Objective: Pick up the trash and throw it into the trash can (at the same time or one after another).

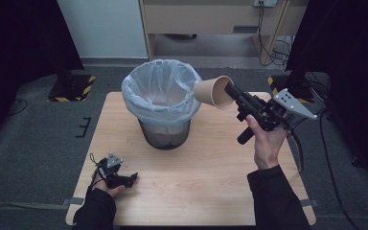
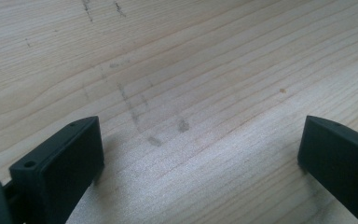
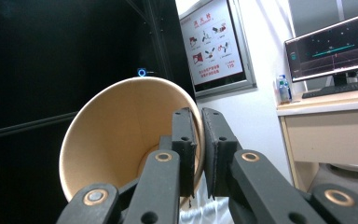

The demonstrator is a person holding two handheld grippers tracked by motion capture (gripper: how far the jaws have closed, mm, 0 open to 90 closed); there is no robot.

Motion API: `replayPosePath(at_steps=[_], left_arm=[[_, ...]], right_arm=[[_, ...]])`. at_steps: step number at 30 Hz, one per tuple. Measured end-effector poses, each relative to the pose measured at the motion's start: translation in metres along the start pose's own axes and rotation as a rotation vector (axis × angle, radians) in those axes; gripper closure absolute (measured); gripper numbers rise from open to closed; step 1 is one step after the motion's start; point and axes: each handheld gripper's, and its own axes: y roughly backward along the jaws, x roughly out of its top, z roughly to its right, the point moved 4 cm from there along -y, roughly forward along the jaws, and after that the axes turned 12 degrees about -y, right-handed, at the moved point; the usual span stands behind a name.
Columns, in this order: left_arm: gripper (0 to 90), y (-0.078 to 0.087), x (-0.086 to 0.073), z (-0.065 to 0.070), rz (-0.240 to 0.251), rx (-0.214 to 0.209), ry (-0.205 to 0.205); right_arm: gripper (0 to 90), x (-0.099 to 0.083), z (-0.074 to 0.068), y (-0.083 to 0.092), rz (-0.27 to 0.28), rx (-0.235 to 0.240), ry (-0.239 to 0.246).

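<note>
A brown paper cup (image 1: 212, 91) hangs on its side in the air, touching or just over the right rim of a bin (image 1: 162, 103) lined with a pale blue bag. My right gripper (image 1: 230, 91) is shut on the cup's rim, one jaw inside the cup (image 3: 121, 135) and one outside, the wall pinched between the pads at my right gripper (image 3: 199, 147). My left gripper (image 1: 133, 177) rests on the table near the front left corner, held by a hand. In the left gripper view its jaws stand wide apart over bare wood, left gripper (image 2: 200, 154) holding nothing.
The dark mesh bin stands at the back middle of the wooden table (image 1: 201, 172). Beyond the table lie grey floor, a wooden cabinet (image 1: 211, 19) and cables. In the right gripper view a poster (image 3: 212, 44), a monitor (image 3: 333, 44) and a desk show.
</note>
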Motion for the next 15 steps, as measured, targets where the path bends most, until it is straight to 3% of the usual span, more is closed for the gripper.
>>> replayPosePath(at_steps=[8,15], left_arm=[[0.0,0.000,0.000,0.000,0.000,0.000,0.000],[0.0,0.000,0.000,0.000,0.000,0.000,0.000]], right_arm=[[84.6,0.005,-0.002,-0.022,0.014,-0.006,0.001],[84.5,0.002,0.002,-0.055,0.004,-0.027,0.006]])
